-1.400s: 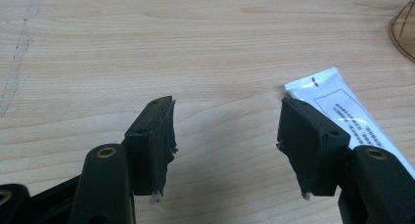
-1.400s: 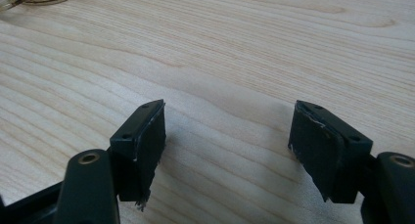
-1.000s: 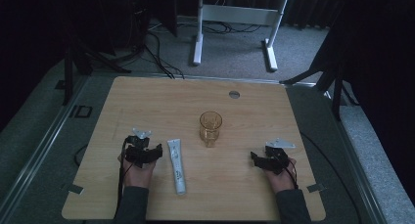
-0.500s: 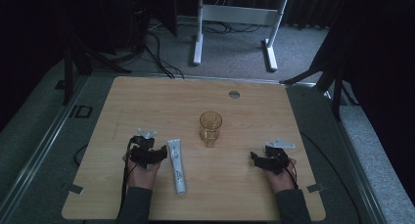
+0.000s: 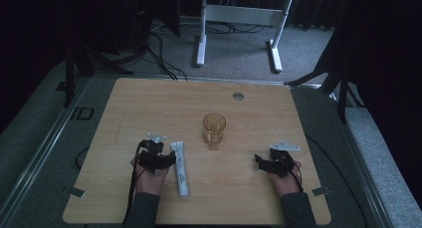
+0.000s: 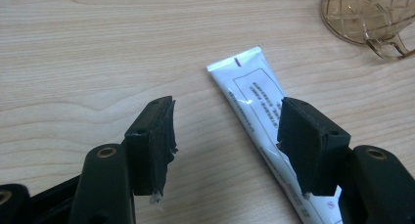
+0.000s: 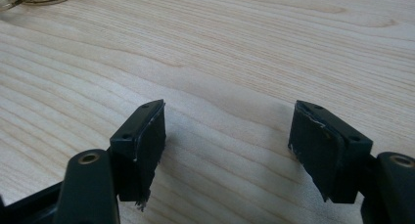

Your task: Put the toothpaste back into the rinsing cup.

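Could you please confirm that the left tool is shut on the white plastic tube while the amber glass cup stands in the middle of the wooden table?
Not quite: the left tool is open, not shut on the white plastic tube. The left gripper view shows its jaws spread apart, the tube lying on the wooden table partly behind one of them. The amber glass cup does stand in the middle of the table.
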A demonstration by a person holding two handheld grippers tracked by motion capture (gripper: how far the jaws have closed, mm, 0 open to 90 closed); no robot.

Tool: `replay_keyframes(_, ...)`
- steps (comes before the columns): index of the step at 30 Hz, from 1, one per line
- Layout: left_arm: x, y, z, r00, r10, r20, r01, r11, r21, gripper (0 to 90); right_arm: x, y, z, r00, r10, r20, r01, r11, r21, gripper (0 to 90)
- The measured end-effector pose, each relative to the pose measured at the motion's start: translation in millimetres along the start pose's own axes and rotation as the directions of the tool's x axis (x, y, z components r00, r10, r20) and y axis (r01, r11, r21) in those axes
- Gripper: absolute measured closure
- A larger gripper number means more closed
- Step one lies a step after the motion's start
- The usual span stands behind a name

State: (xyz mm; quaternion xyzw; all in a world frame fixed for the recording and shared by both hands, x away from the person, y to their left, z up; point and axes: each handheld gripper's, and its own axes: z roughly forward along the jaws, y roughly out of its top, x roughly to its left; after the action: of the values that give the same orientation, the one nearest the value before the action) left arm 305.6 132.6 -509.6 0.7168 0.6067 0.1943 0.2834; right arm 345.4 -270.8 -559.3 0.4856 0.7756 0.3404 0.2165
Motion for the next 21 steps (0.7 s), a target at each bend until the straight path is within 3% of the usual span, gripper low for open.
replay_keyframes(21, -15.3, -2.4, 3.5, 0.9998, 0.011, 0.015, -0.011, 0.9996, 0.025, 38.9, 0.0, 0.0, 0.0, 1.0000, 0.000, 0.000, 0.000, 1.000, 0.000, 29.3)
